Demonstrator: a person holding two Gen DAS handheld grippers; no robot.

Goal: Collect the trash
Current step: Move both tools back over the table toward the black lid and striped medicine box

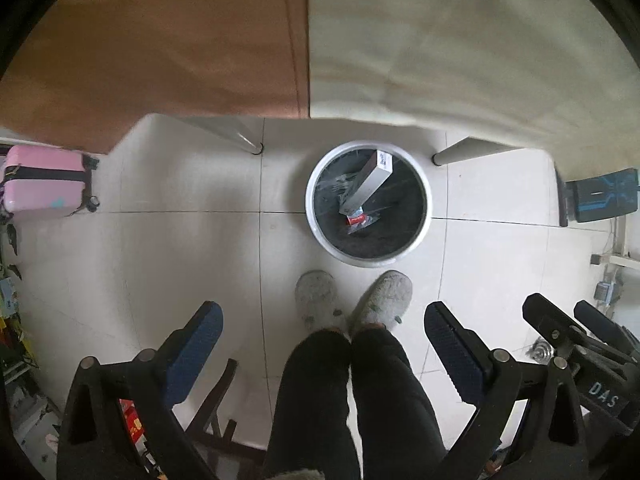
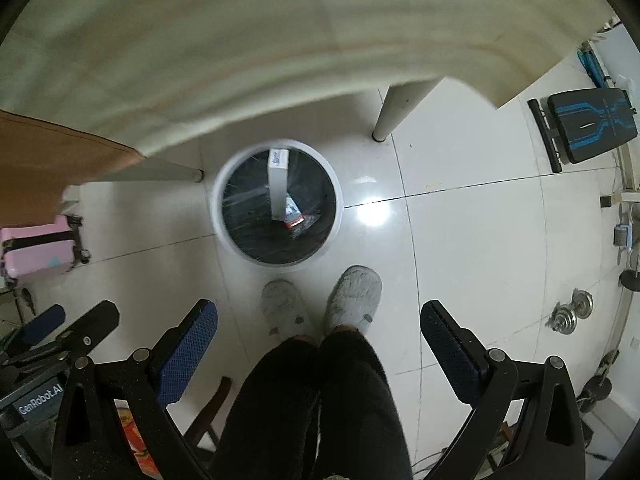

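- We hold the left gripper point(image 1: 323, 322) over the floor with its jaws spread wide and nothing between the blue pads point(image 1: 200, 344).
- Our right gripper point(image 2: 319, 320) is likewise wide apart and empty; its pads point(image 2: 452, 348) frame our own legs and slippers.
- The bin point(image 1: 424, 188) stands on the white floor tiles point(image 1: 160, 260), just ahead of our grey slippers point(image 1: 384, 294) and partly under the table edge (round, white rim, dark liner).
- Inside the bin a long white box point(image 1: 370, 184) leans tilted, upper end against the far rim, lower end down near the bottom.
- At the lower end of the box lies a small red-and-white wrapper point(image 1: 355, 220), touching or just beside it; we cannot tell which.
- In the right view the same bin point(image 2: 224, 220), box point(image 2: 278, 184) and wrapper point(image 2: 294, 218) appear, slightly blurred.
- The table above is covered in a brown cloth point(image 1: 160, 40) and a cream cloth point(image 1: 460, 40), meeting along a straight seam.
- A pink suitcase point(image 1: 44, 180) lies well to the left; a black-and-blue bench pad point(image 2: 588, 126) sits to the right.
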